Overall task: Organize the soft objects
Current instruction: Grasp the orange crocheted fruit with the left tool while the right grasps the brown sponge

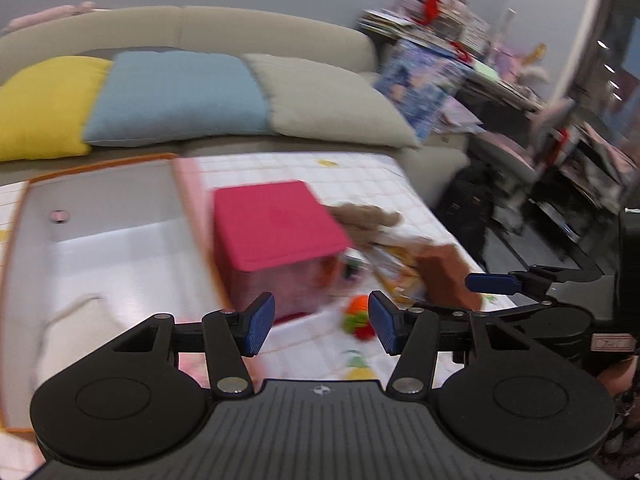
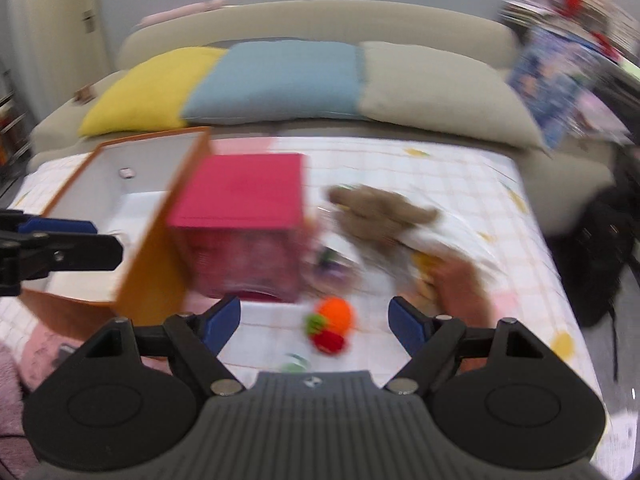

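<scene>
Both the left gripper [image 1: 322,322] and right gripper [image 2: 314,322] stand open, holding nothing. The small orange-red soft toy [image 2: 330,326] lies lower centre, the brown plush [image 2: 380,210] right of centre, beside the pink box [image 2: 244,216]. Risk: frames are blurred, so either claw may clip the box or pinch the checked cloth [image 2: 460,184].

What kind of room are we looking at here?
Most likely a home living room: a beige sofa with coloured cushions, a checked cloth strewn with soft toys, and cluttered shelves alongside.

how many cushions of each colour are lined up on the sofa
yellow cushion: 1
blue cushion: 1
beige cushion: 1
total: 3
</scene>
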`<state>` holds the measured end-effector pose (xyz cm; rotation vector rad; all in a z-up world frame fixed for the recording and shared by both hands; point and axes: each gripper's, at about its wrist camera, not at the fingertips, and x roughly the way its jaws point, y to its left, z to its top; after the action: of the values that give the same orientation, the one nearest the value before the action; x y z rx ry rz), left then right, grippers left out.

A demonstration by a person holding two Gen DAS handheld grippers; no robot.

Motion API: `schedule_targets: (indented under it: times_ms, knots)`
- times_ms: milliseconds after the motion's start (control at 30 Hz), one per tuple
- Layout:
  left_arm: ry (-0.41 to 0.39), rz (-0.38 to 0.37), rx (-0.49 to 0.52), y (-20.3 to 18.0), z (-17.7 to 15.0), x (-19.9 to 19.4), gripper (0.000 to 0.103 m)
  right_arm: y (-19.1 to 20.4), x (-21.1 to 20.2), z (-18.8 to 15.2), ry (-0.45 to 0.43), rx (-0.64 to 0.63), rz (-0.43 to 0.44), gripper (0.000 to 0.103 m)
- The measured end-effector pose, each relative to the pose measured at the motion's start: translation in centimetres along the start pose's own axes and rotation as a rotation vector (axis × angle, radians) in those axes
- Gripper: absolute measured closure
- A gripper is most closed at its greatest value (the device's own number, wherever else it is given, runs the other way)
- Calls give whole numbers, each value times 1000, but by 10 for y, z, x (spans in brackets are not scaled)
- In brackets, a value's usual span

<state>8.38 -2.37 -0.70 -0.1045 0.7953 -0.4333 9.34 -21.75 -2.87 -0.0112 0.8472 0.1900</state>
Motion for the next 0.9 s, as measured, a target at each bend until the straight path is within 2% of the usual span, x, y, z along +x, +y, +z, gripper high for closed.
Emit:
schedule_targets:
  times_ms: [167, 367, 500, 600, 633, 833, 900]
  knots:
    - [51, -70, 82, -34, -2, 33, 39, -38, 7, -17, 11, 67, -101, 23]
    - [108, -82, 141, -54, -4, 79, 39, -70, 20, -24, -23, 111, -189, 23]
    - [130, -52, 122, -55, -8, 112, 34, -77, 35, -28, -61, 74, -250, 23]
    - [139, -14, 124, -54, -13, 132, 32, -79, 47, -33, -82, 53, -258, 26]
    - [146, -6, 124, -54, -14, 138, 32, -79, 51, -33, -74, 54, -255, 29]
    - [184, 42, 122, -54, -23, 166, 32, -85, 67, -34, -45, 86, -247, 30]
    - [188, 56, 137, -56, -24, 173, 32, -85, 70, -34, -32, 88, -245, 36]
